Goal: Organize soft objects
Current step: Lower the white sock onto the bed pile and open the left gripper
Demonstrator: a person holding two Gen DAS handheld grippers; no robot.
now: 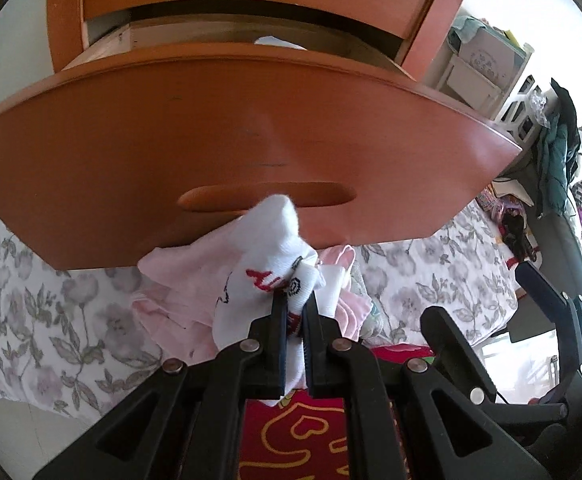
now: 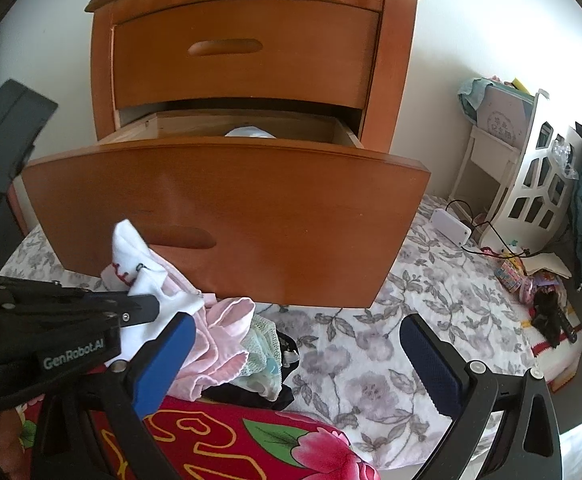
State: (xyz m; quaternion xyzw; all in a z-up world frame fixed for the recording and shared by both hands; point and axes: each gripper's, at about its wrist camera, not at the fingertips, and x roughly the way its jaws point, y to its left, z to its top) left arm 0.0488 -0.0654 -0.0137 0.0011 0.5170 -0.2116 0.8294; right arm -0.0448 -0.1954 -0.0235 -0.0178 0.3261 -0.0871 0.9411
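Left gripper (image 1: 294, 312) clamped on white sock (image 1: 275, 256), lower centre of frame, lifted off clothes pile (image 2: 227, 344) before open drawer (image 2: 227, 184), likely bound inside. Right gripper (image 2: 297, 360) spread wide, empty, lower frame, waiting over bedspread (image 2: 391, 320).

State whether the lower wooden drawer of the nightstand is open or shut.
Open: the lower wooden drawer juts out, showing something white inside.
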